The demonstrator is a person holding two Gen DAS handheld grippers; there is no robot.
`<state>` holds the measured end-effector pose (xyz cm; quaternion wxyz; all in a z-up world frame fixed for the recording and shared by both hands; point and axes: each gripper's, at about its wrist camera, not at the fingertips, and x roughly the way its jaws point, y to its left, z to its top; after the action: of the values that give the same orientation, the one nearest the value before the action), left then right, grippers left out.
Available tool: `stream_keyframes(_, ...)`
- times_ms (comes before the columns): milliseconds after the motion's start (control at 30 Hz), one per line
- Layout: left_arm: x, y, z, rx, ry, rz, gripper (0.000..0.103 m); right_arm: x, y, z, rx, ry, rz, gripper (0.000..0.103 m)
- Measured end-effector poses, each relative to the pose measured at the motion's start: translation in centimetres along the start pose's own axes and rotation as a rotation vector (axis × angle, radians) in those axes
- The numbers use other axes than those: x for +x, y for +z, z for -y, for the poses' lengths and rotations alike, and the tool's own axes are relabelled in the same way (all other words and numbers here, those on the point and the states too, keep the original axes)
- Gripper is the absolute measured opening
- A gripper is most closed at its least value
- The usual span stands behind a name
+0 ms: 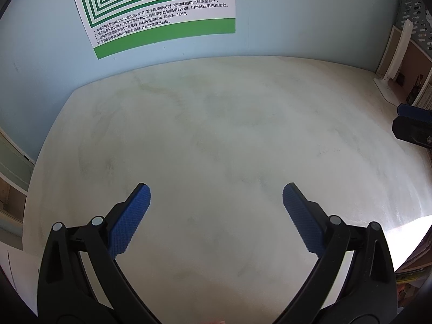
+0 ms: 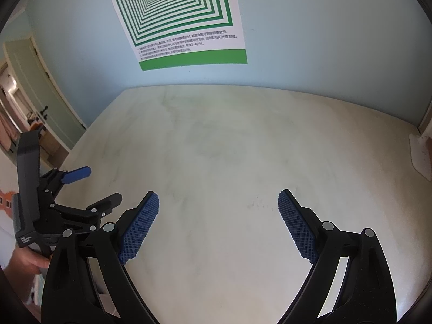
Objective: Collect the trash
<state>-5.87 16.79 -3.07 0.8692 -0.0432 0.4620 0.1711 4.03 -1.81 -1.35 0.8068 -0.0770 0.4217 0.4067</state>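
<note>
No trash shows in either view. My left gripper (image 1: 216,197) hovers open over the pale marbled desk top (image 1: 216,124), its blue pads spread wide with nothing between them. My right gripper (image 2: 218,202) is also open above the same desk top (image 2: 229,140), nothing held. In the right wrist view the left gripper (image 2: 102,186) appears at the left edge, held by a hand (image 2: 29,262), its fingers apart. A tip of the right gripper (image 1: 413,124) pokes in at the right edge of the left wrist view.
A green-and-white striped poster (image 1: 159,8) hangs on the light blue wall behind the desk. A white lamp base (image 1: 388,86) and books (image 1: 421,91) stand at the desk's right end. A door (image 2: 40,91) lies to the left.
</note>
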Motion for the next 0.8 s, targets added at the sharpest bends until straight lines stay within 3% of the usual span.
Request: stream_keyframes(800,0.11,-0.01,-0.01,0.004,0.004,0.005,0.096,-0.27,0.24,0.39,0.008,-0.005,0.007,0.089)
